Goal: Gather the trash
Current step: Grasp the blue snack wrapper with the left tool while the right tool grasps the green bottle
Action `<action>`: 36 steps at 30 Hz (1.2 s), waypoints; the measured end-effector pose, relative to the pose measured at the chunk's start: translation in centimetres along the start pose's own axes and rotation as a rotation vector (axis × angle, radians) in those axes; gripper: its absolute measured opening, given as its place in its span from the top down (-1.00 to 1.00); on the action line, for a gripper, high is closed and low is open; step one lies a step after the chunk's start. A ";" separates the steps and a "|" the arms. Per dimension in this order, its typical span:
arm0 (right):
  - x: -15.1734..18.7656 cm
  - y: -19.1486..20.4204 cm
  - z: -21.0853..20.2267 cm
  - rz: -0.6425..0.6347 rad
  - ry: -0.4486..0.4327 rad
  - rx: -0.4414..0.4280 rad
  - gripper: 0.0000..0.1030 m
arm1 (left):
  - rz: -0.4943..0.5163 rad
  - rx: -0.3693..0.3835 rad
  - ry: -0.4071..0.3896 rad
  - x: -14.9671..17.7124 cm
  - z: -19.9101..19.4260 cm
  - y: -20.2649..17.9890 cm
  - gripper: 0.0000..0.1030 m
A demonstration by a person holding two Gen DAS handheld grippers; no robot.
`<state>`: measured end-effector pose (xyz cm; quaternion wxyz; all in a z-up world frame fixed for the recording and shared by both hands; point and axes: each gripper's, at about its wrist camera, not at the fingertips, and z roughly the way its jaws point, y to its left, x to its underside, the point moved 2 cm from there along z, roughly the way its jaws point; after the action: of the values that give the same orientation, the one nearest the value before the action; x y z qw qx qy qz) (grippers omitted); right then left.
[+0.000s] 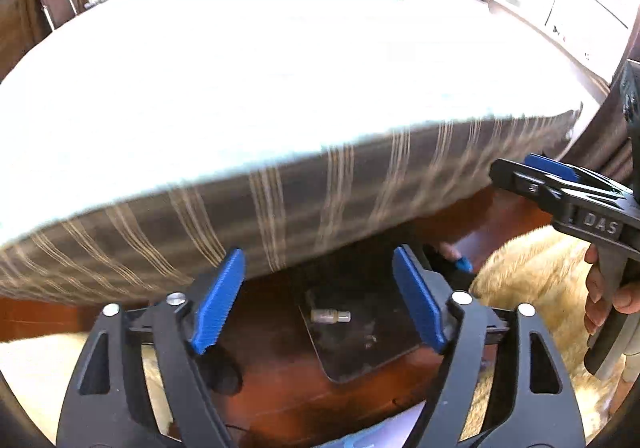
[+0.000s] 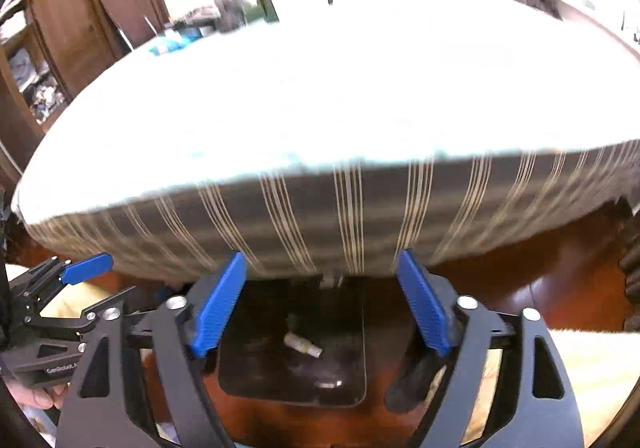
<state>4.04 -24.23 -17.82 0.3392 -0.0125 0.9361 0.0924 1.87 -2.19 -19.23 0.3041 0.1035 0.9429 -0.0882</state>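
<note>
The trash here is a small vial [image 1: 330, 315], lying on its side on a dark tray [image 1: 360, 344] that sits on the red-brown floor [image 1: 280, 388], just in front of the bed [image 1: 280, 87] w/ the striped side. In the right view the vial [image 2: 303, 344] lies almost centred between the blue pads, so the right tool [image 2: 322, 304] seems the better one to take it; this is my judgement only. To do the step well: go down straight over the vial, turn the wrist so the pads close across its short width and not along its length, and close slowly, bc a round vial can roll or shoot away on the smooth tray. Keep the pads above the tray surface so they do not push the tray under the bed. The left tool [image 1: 318, 302] is spread wide and holds nothing; it hovers low over the floor, pointing at the bed edge, the vial a bit ahead of its pads. The right tool is spread wide too, empty, at about the same height and direction. In the left view the right tool [image 1: 536, 175] is seen from the side, w/ a hand [image 1: 604, 288] around its handle, near a pale furry rug [image 1: 532, 272]. Both views are a bit blurred, so small crumbs on the tray are not clear.
</note>
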 end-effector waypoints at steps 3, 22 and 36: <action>-2.3 0.1 -1.2 -0.020 -0.040 -0.017 -0.86 | -0.002 -0.021 -0.040 -1.7 -1.7 0.3 -0.71; -13.8 3.4 5.3 -0.118 -0.090 0.011 -0.94 | -0.026 -0.152 -0.133 -13.0 -2.1 5.7 -0.84; -16.3 3.9 9.4 -0.192 -0.057 0.010 -0.93 | -0.072 -0.107 -0.061 -18.6 4.4 8.7 -0.84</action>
<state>22.18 -19.31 -13.87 0.3732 -0.0975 0.9210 0.0551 21.25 2.56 -12.63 0.3344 0.0504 0.9397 -0.0518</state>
